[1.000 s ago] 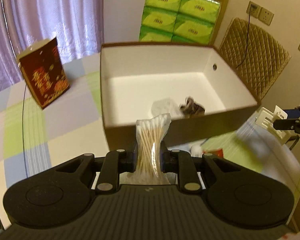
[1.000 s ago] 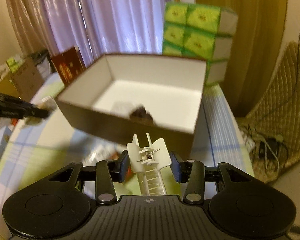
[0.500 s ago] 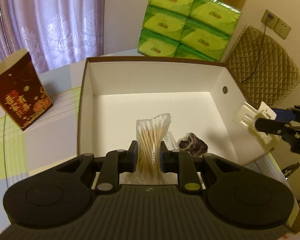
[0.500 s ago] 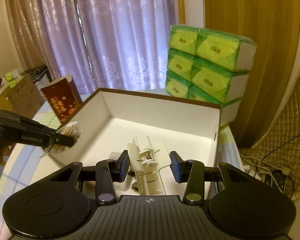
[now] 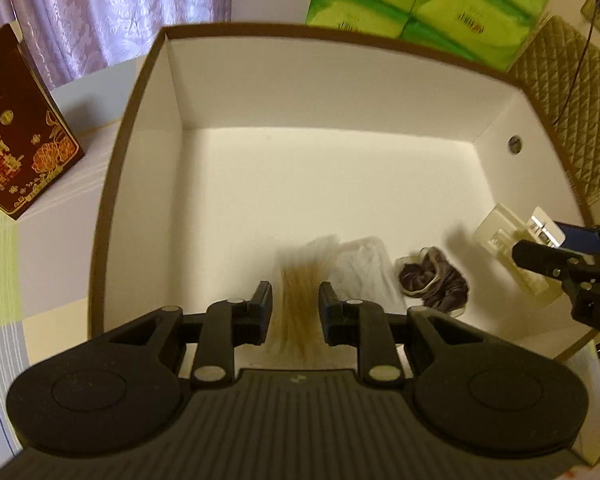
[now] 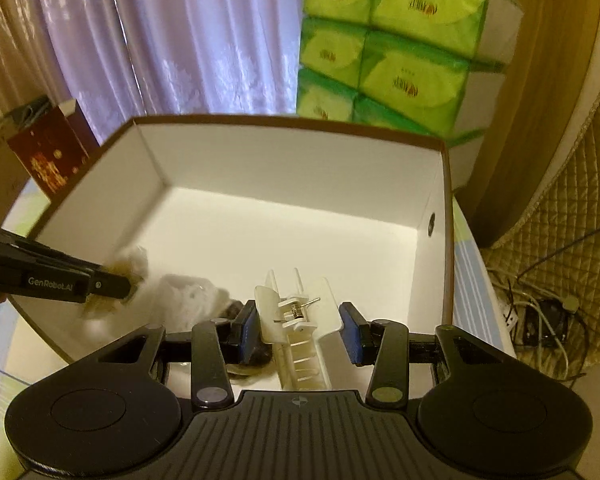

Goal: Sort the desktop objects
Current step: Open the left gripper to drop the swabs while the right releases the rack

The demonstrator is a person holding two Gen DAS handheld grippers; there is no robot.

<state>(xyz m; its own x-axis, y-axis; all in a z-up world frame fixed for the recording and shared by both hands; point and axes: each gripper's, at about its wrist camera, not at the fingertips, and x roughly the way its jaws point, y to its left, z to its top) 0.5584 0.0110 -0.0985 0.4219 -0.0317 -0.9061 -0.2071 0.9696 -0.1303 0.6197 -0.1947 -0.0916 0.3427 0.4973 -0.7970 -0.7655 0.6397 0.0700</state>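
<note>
Curtains (image 5: pixel 100 8) hung at the far left, behind a table (image 5: pixel 52 248) with a checked cloth, and stacked green tissue packs (image 5: pixel 432 4) rose past the far wall of the box (image 5: pixel 300 92).

At the left, the dark red carton (image 5: pixel 20 128) stood upright on the table, outside the box and clear of your work.

Your left gripper (image 5: pixel 294 300) was over the near edge of the box with its jaws spread. The bag of cotton swabs (image 5: pixel 300 296) appeared between them as a blurred streak, apparently free of both pads and dropping; whether it had reached the box floor cannot be told. Releasing low over the floor probably kept it in the near part of the box.

Just right of it, a clear plastic packet (image 5: pixel 364 268) and a dark scrunchie (image 5: pixel 432 284) already lay on the box floor near its front wall.

Your right gripper (image 6: pixel 298 330) was over the near right part of the box. Its jaws looked spread: the right pad stood clear of the white hair claw clip (image 6: pixel 296 320), while the left pad lay close beside it, contact uncertain. Whether the clip was supported or falling cannot be told.
</note>
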